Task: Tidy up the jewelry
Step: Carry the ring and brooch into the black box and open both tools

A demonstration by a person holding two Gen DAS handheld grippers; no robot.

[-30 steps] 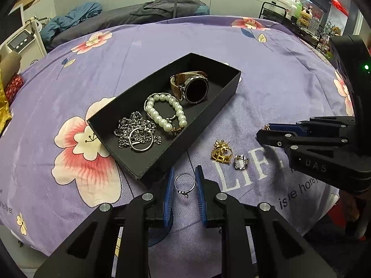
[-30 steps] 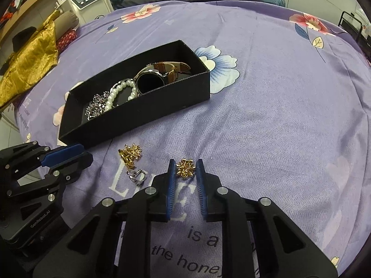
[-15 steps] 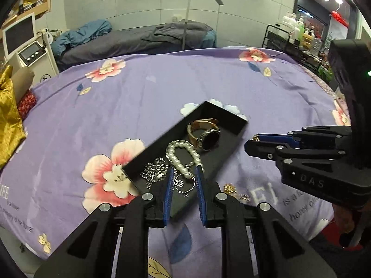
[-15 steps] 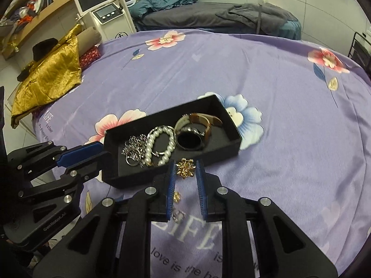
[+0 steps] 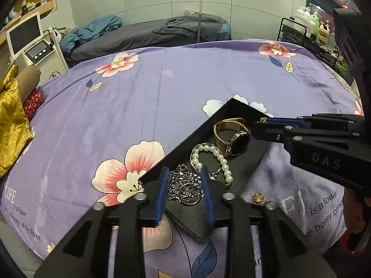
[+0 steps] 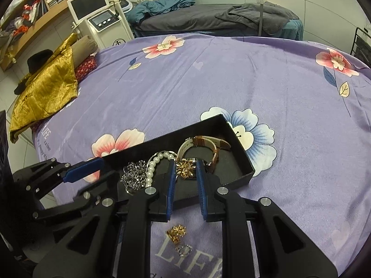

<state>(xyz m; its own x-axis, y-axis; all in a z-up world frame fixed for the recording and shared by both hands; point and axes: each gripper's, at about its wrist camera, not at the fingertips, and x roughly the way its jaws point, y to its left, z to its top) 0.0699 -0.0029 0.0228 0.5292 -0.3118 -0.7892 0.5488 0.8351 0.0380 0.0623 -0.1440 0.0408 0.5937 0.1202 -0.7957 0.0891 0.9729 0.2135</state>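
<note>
A black tray point(image 5: 250, 169) point(image 6: 243, 162) on the purple bedspread holds a watch point(image 5: 234, 136) point(image 6: 204, 143), a pearl bracelet point(image 5: 211, 155) point(image 6: 154, 164) and a silver chain heap point(image 5: 183, 180) point(image 6: 134, 173). My left gripper point(image 5: 184, 185) hovers open over the chain end; a silver ring point(image 5: 189, 193) lies on the chain below it. My right gripper point(image 6: 185, 170) is shut on a gold flower brooch point(image 6: 186, 170) above the tray near the watch. It shows at the right of the left wrist view point(image 5: 264, 125).
A gold ornament point(image 6: 176, 231) point(image 5: 258, 198) and a small silver ring point(image 6: 184, 249) lie on the bedspread in front of the tray. A gold cloth point(image 6: 44, 88) lies at the bed's left edge. A white machine point(image 6: 97, 20) stands beyond.
Both grippers have moved forward over the tray. The left jaws have spread and the silver ring now lies on the chain heap. The right gripper still holds the gold brooch.
</note>
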